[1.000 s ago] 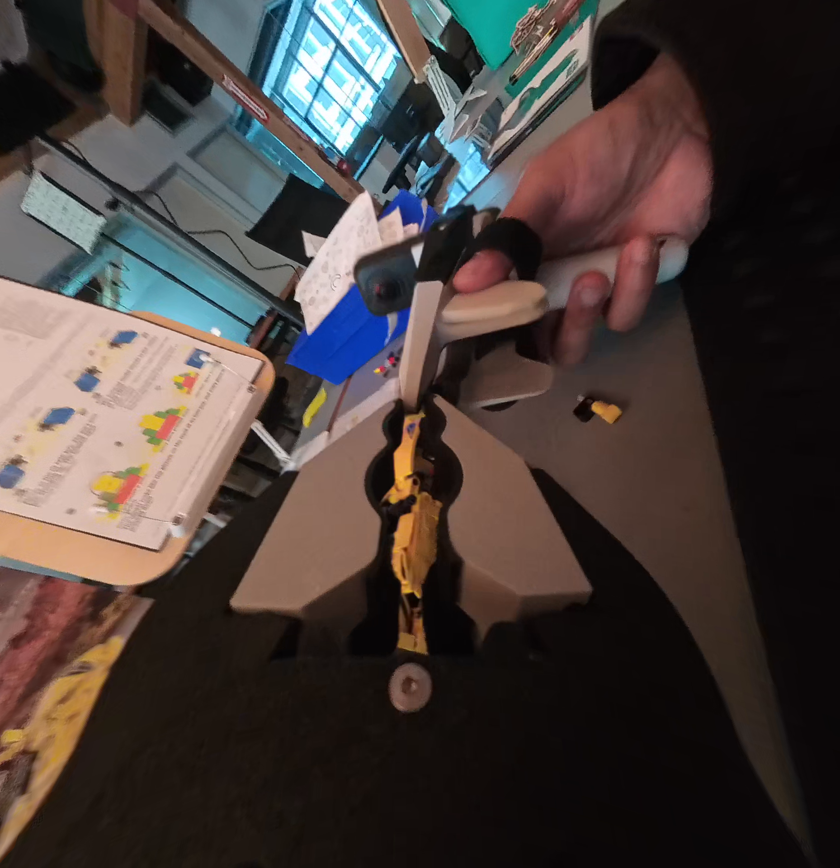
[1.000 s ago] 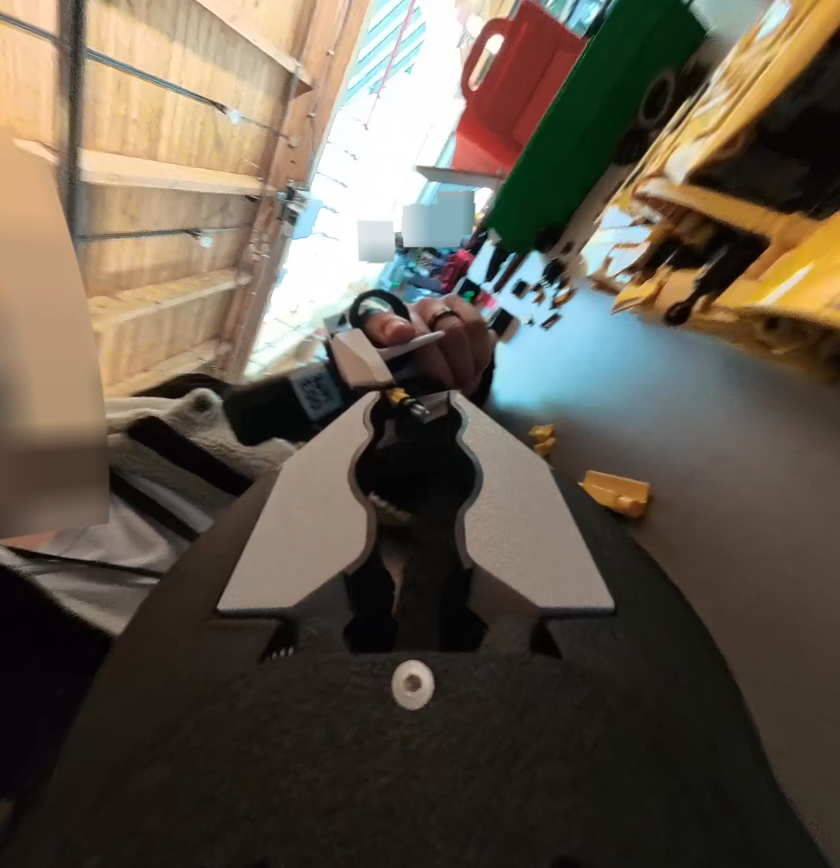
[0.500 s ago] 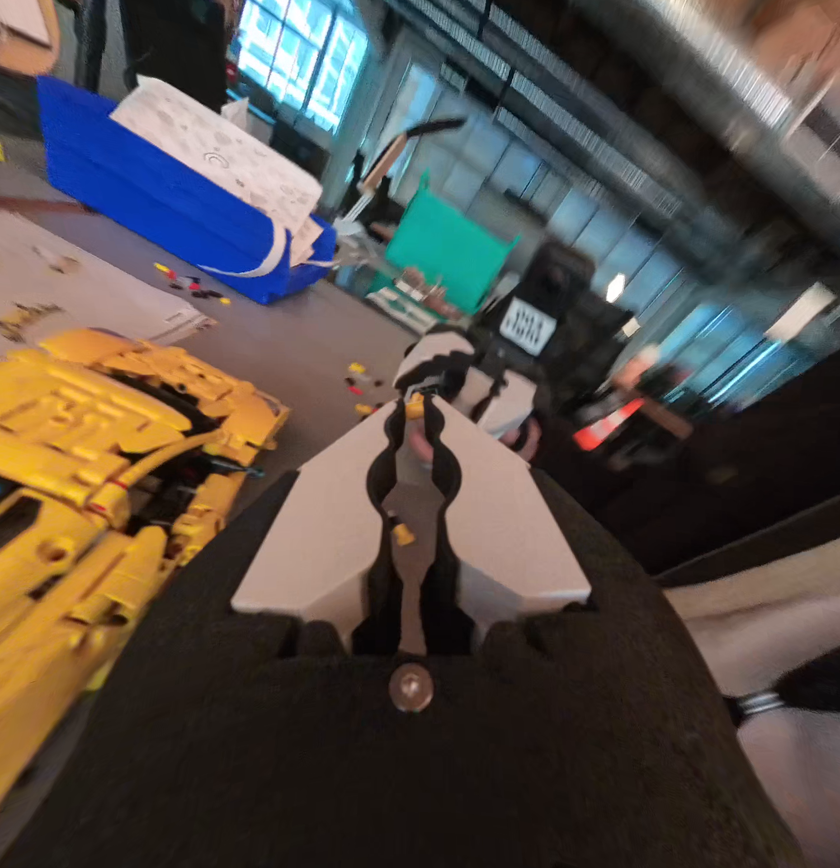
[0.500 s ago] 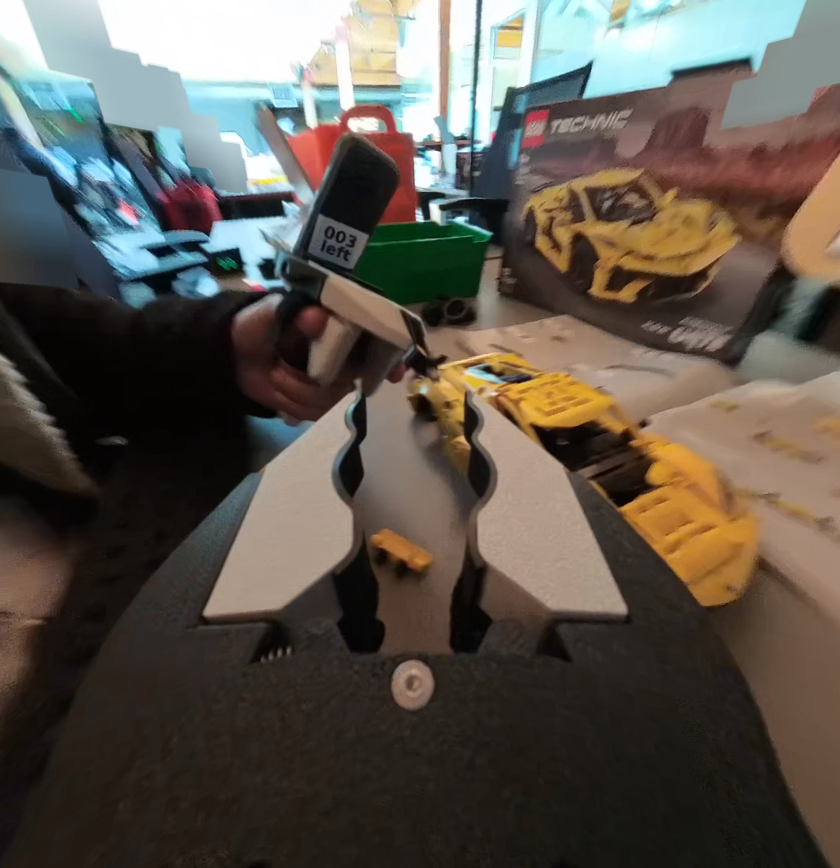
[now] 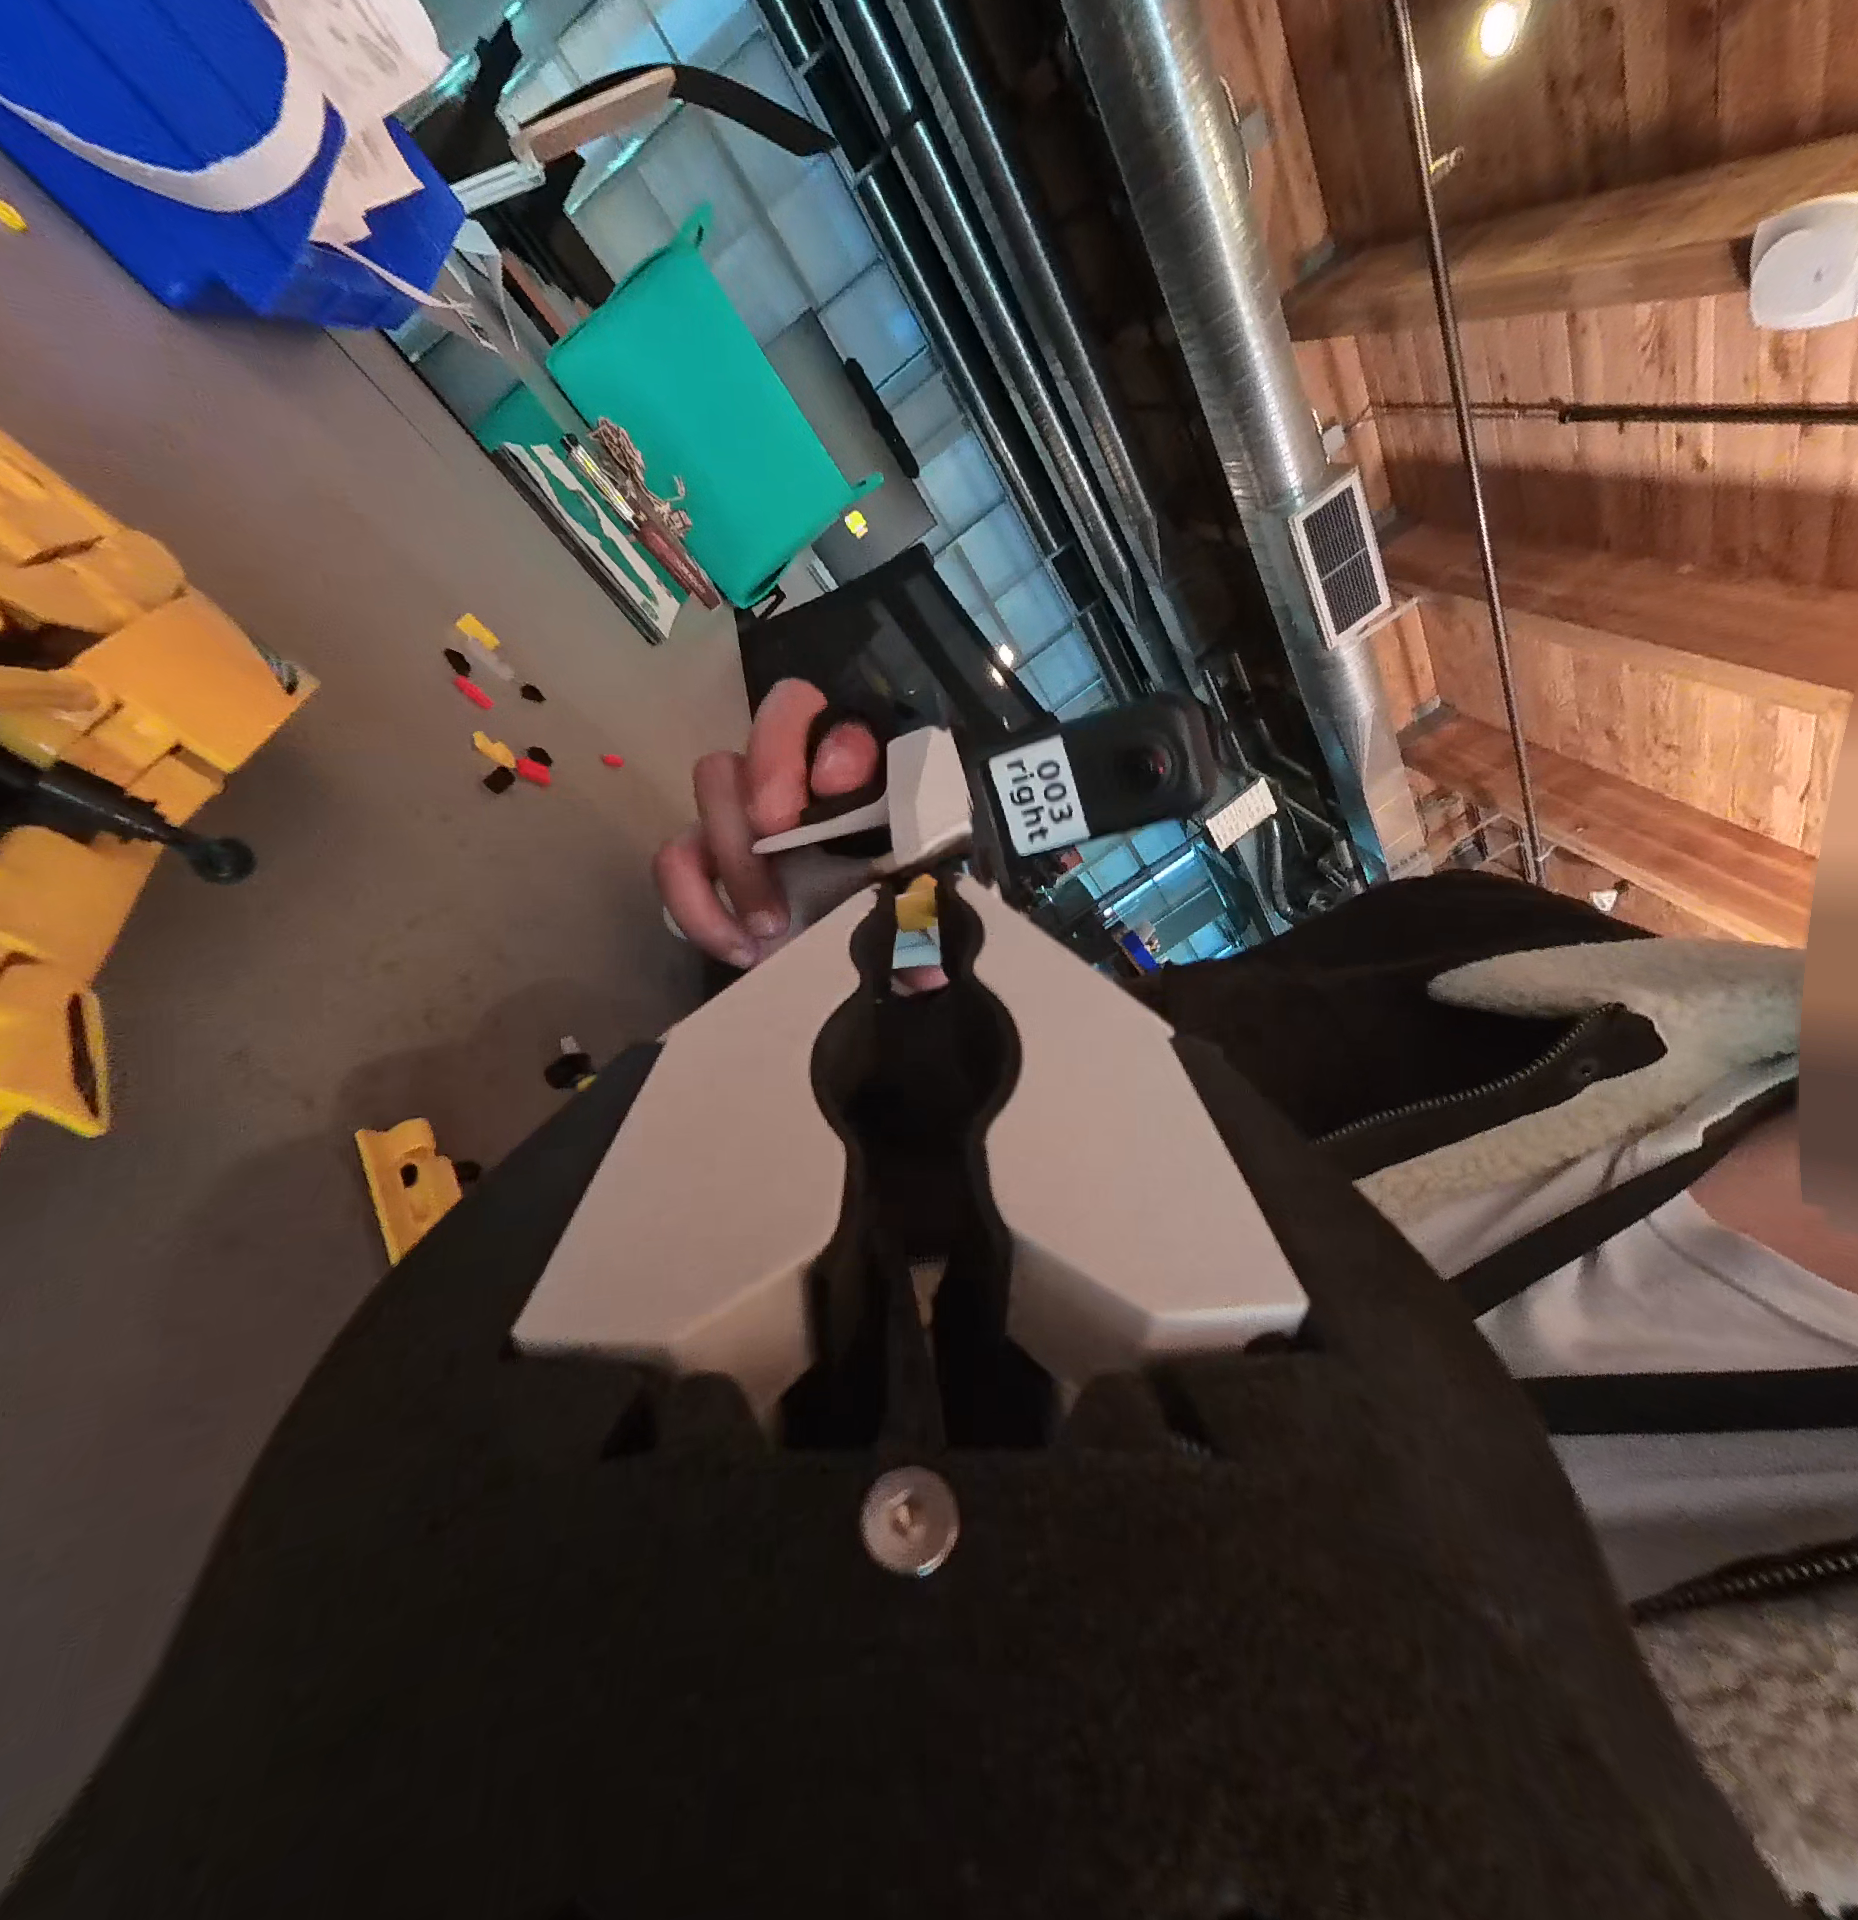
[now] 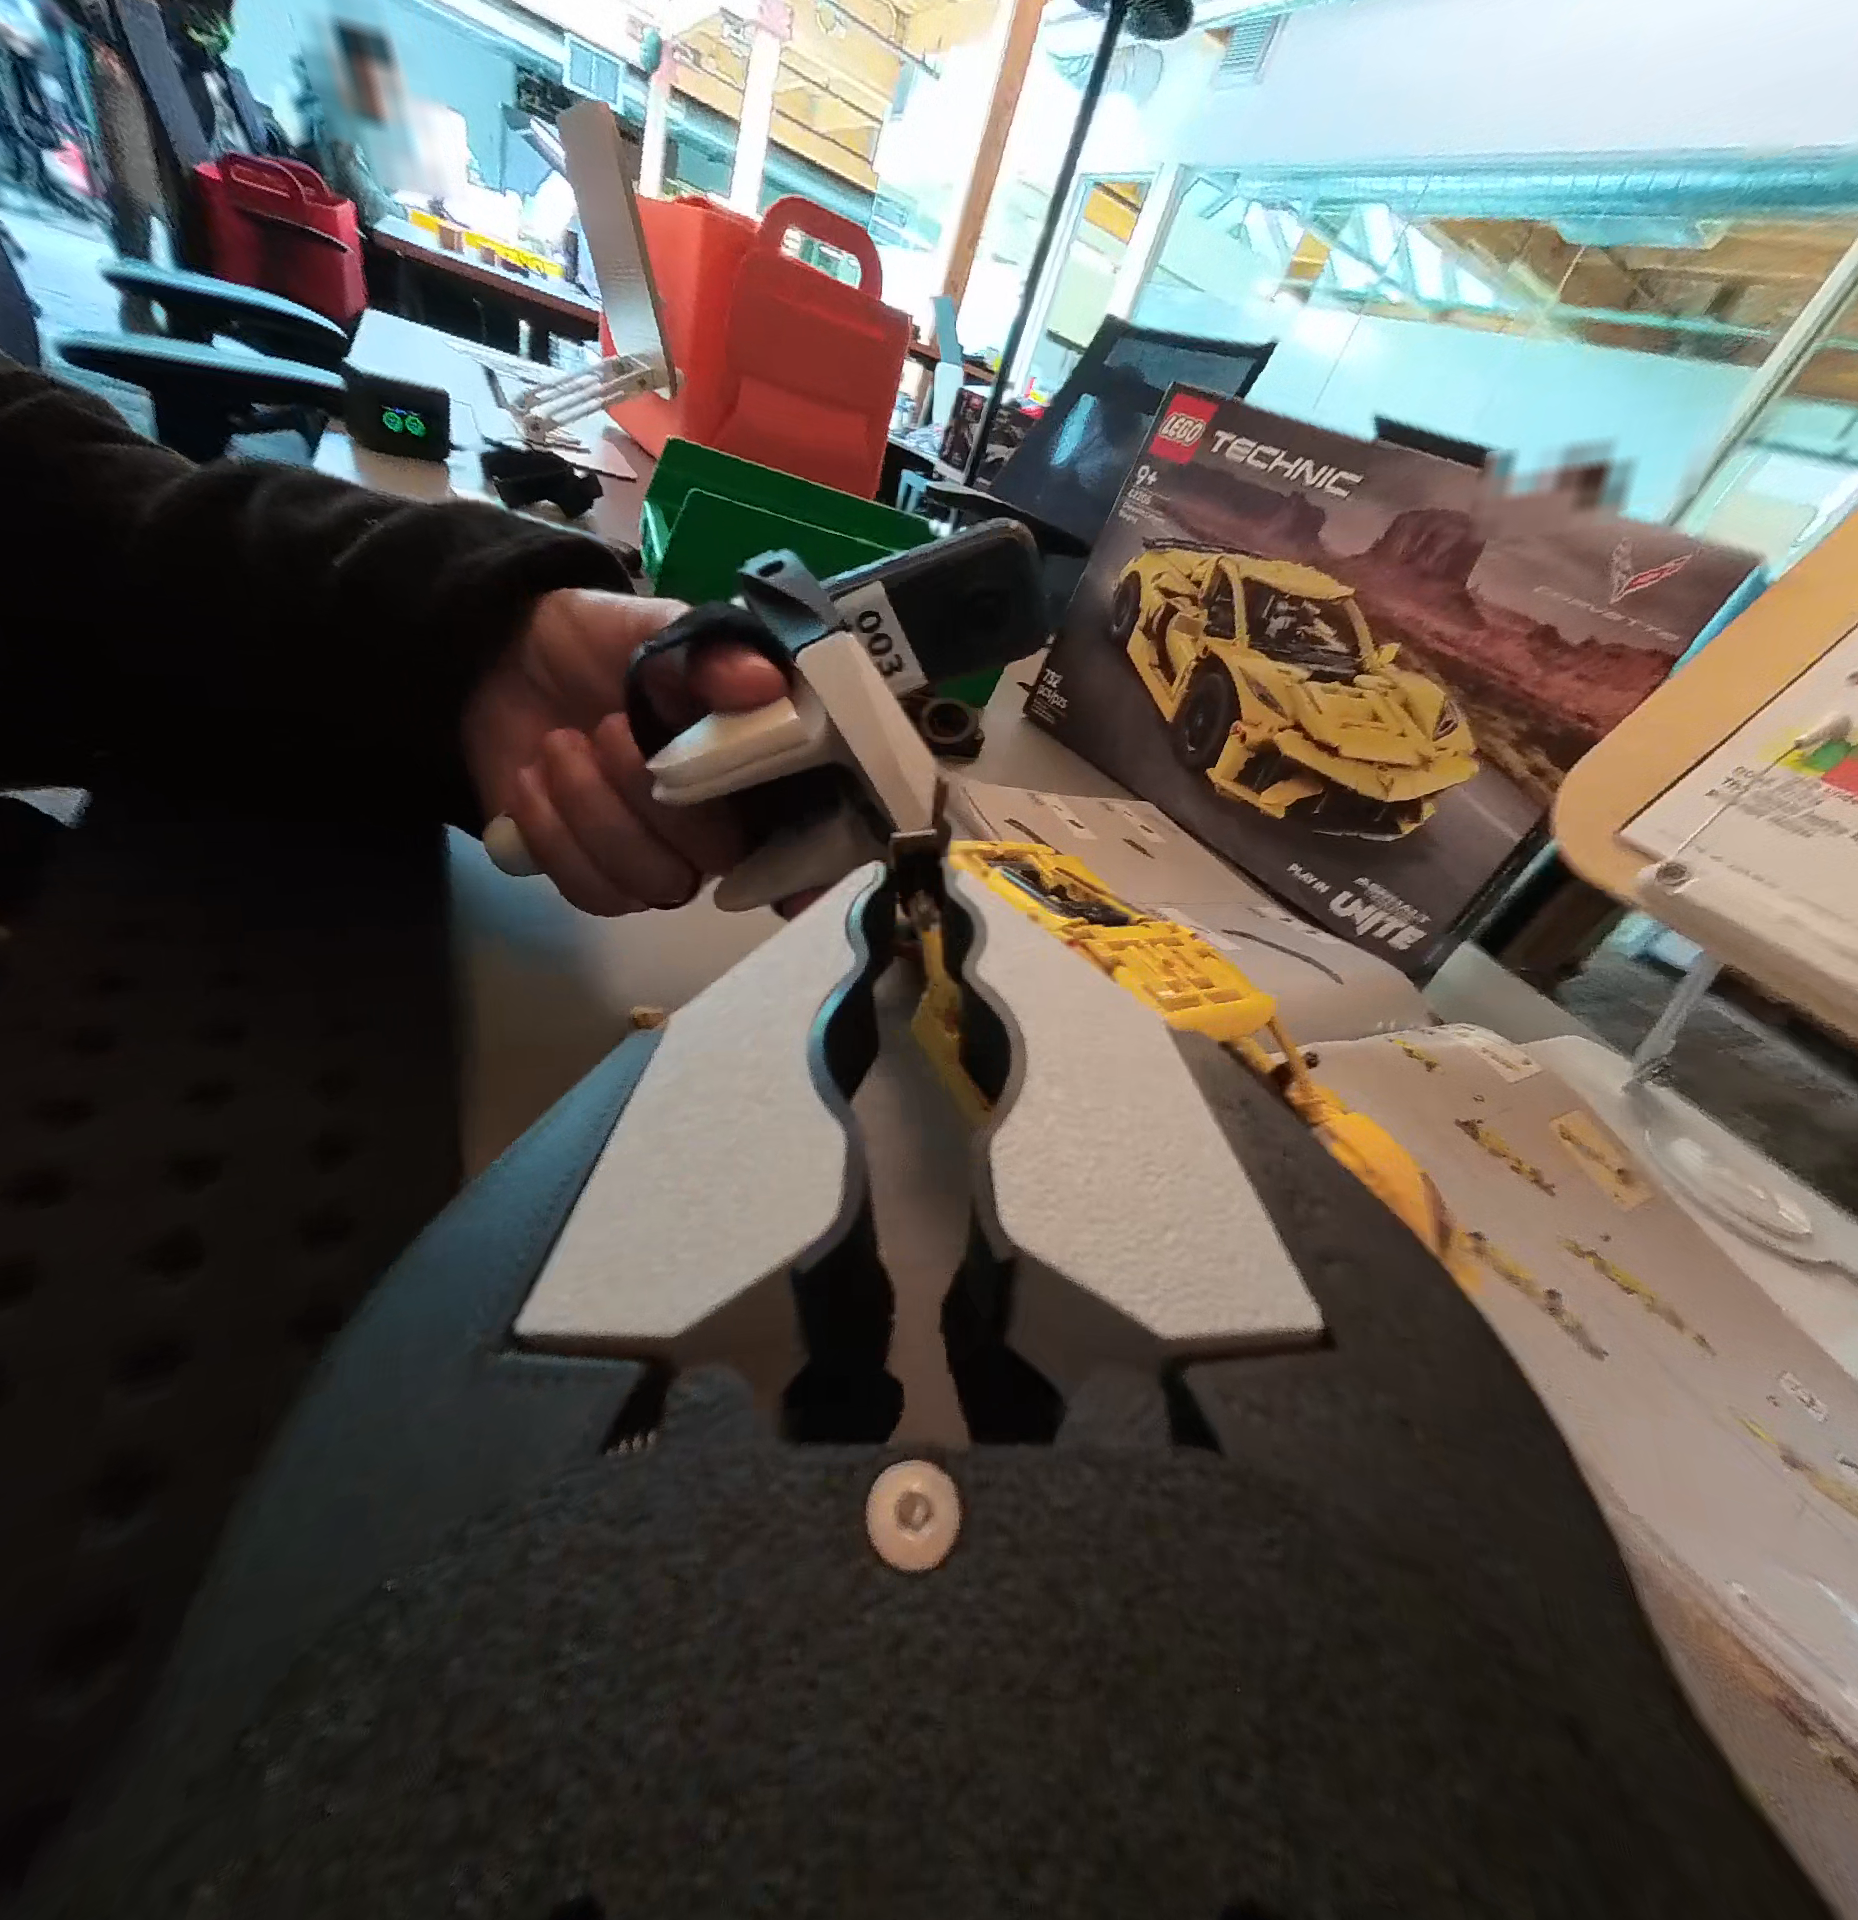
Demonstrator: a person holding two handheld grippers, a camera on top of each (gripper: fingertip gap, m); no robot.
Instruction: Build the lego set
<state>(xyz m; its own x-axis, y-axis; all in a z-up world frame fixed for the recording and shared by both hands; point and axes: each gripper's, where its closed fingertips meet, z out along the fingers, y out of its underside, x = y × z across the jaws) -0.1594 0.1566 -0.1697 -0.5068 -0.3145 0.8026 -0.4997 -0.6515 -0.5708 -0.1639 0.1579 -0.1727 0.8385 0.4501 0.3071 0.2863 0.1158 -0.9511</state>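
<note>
Lego piece: tiny yellow piece [image 5: 917,900], up in the air right at the tips of the left gripper [image 5: 917,916], well above the table

Left gripper: jaws pretty much closed, pinching that tiny yellow piece at the very tips; held by the left hand [image 6: 582,769] in a black sleeve

Right gripper: tips of the right gripper [image 6: 911,899] sit right against the left one's tips, nose to nose. Jaws are narrowed to a slim gap, but honestly I can't tell if they're clamping anything or just touching. The right hand [image 5: 743,831] has it by the handle

Lego car: the half-built yellow car [image 6: 1101,935] lies on the table just past the meeting tips, below and behind them and not touching either gripper

Loose bits: a yellow panel piece [image 5: 411,1174] lies on the table near the left gripper's body. A scatter of small yellow, red and black parts [image 5: 509,727] lies farther off

Table: grey top [image 5: 385,499], with instruction sheets [image 6: 1527,1195] spread out on the right gripper's side

Farther back: the set's box [image 6: 1372,707] stands upright behind the car. There's also a green bin [image 6: 779,520], a red-orange tote [image 6: 790,343], a blue bin [image 5: 177,208], a teal bin [image 5: 696,416] and a clipboard stand [image 6: 1735,748] with a colour sheet

Room: big open workshop with a wood plank ceiling [image 5: 1579,312], a metal duct [image 5: 1195,260] and large windows
</note>
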